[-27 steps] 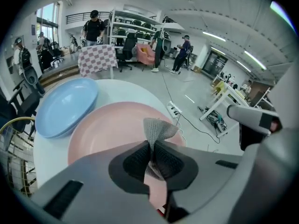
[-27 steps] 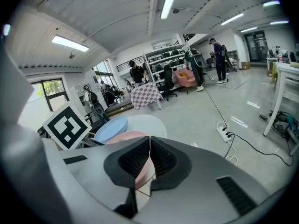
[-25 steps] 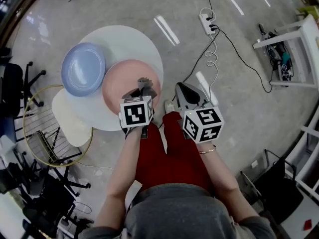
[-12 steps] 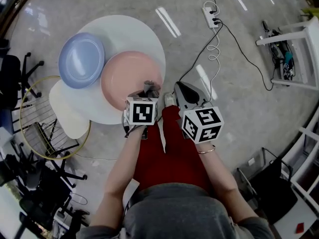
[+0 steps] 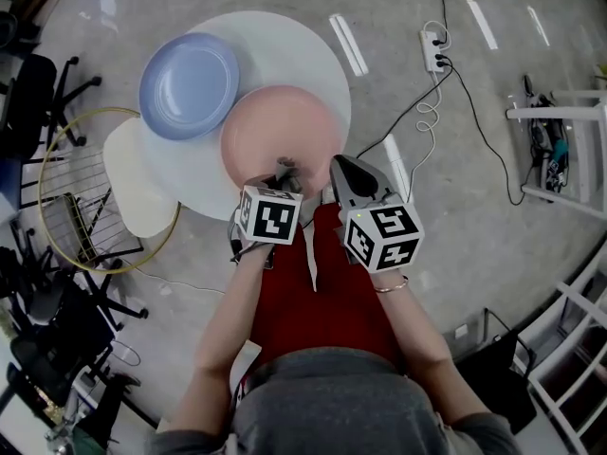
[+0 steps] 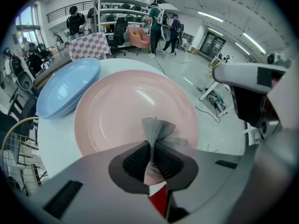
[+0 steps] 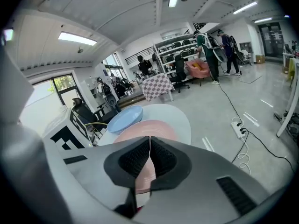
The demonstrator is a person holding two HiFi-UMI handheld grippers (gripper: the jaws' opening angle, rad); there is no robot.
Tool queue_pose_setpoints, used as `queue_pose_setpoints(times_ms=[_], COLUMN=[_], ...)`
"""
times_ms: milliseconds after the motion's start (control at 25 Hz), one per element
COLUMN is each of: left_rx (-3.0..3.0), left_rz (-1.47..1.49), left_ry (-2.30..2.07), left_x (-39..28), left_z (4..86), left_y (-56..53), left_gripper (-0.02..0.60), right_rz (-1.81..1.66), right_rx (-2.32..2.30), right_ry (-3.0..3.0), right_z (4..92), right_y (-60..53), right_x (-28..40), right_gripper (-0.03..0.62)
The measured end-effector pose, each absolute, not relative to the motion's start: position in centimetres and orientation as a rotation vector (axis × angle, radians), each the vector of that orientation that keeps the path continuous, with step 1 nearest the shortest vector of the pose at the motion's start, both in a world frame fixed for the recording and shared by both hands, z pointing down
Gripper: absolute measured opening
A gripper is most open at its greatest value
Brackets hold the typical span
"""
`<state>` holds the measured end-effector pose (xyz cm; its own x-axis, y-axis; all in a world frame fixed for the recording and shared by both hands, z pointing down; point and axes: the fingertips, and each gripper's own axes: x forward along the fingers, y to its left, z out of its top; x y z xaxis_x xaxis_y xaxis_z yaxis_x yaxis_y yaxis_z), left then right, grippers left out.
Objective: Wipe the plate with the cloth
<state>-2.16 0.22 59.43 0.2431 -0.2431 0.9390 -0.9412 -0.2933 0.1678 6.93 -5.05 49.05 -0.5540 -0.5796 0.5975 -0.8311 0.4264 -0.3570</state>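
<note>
Presently, left tongs: jaws are pressing together on a grey knitted cloth, which is bunching up out of the pads in a twisted fold. Tongs and cloth are hovering over the near edge of the pink plate; whether the cloth is touching the plate cannot be told.

Right tongs: jaws are pressing together with nothing between them. They are being held just to the right of the pink plate's near edge, off the bench and close beside the left tongs, above the person's red-clad lap.

Pink plate: it is lying flat and bare on the round white bench, at the side nearest the person.

Blue plate: it is lying on the same bench, just beside the pink plate at its far left.

Yellow-rimmed wire basket: it is standing on the floor well to the left of the pink plate, beyond the bench's edge.

White power strip: it is lying on the floor well to the right of the pink plate, with a black cable trailing away from it.
</note>
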Motion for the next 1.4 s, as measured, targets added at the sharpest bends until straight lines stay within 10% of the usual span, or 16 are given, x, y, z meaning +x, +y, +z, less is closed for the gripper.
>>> queue_pose_setpoints(times_ms=[1400], left_rx=[1.609], left_rz=[0.998], left_ry=[-1.381], left_x=[-13.7], left_z=[56.6], left_y=[-3.4], left_gripper=[0.034], right_rz=[0.792], right_rx=[1.112], right_ry=[-2.361], right_z=[47.4], right_y=[-6.3], right_x=[0.0], right_gripper=[0.029])
